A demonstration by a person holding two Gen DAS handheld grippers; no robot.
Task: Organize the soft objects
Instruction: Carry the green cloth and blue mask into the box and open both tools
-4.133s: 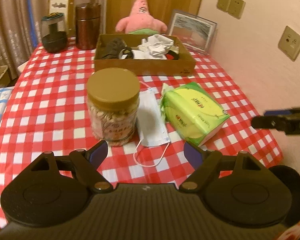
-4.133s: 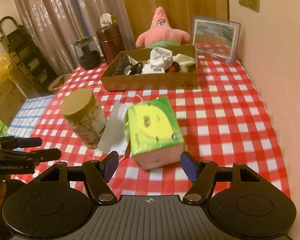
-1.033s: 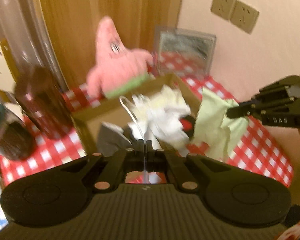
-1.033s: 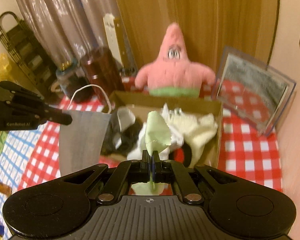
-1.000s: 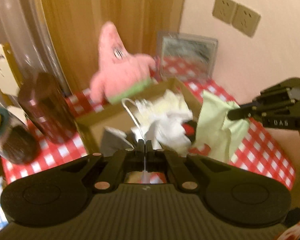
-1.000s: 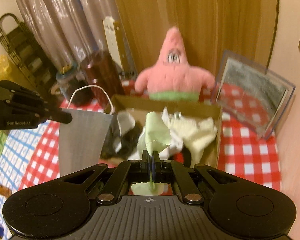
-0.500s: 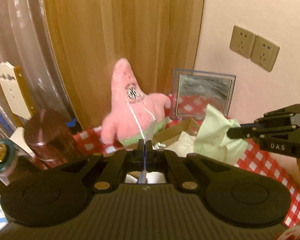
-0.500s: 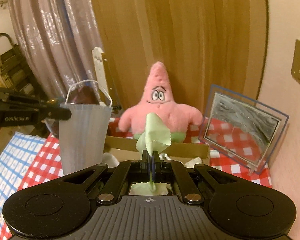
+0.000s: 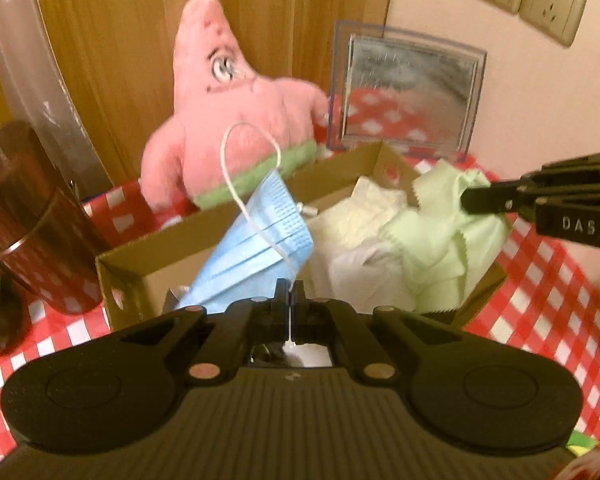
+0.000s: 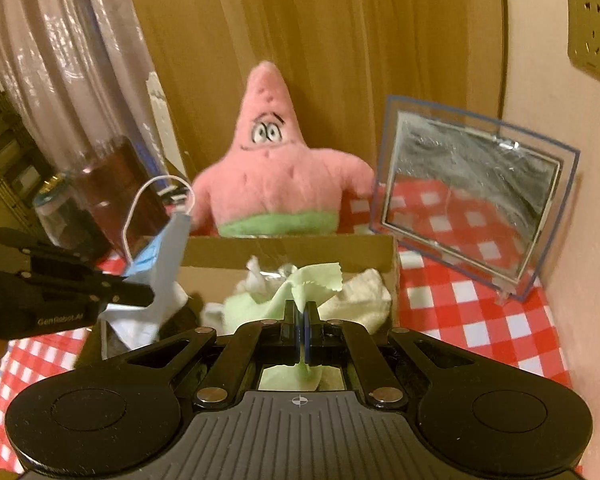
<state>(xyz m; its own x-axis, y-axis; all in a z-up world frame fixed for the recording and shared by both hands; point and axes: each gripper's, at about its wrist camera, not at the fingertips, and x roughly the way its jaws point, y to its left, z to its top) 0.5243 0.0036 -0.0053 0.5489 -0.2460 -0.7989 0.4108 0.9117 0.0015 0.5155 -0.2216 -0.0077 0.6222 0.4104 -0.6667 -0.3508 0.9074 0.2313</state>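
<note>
My left gripper (image 9: 289, 292) is shut on a blue face mask (image 9: 256, 248), whose body droops into the left part of the cardboard box (image 9: 140, 264); one white ear loop arcs up. My right gripper (image 10: 301, 312) is shut on a light green cloth (image 10: 300, 280) that hangs over the right part of the box (image 10: 292, 250). In the left wrist view the right gripper (image 9: 472, 202) and the cloth (image 9: 448, 232) show over the box's right side. In the right wrist view the left gripper (image 10: 140, 294) and the mask (image 10: 160, 264) show over its left side. White crumpled cloths (image 9: 360, 220) lie in the box.
A pink starfish plush (image 10: 276, 176) sits behind the box. A framed mirror (image 10: 468, 196) leans on the wall at the right. A dark brown canister (image 9: 24, 216) stands left of the box. The table has a red and white checked cloth (image 10: 480, 312).
Both grippers have come down toward the box. The mask and the green cloth now hang into it instead of high above it. Four seconds ago both grippers were open near the table's front.
</note>
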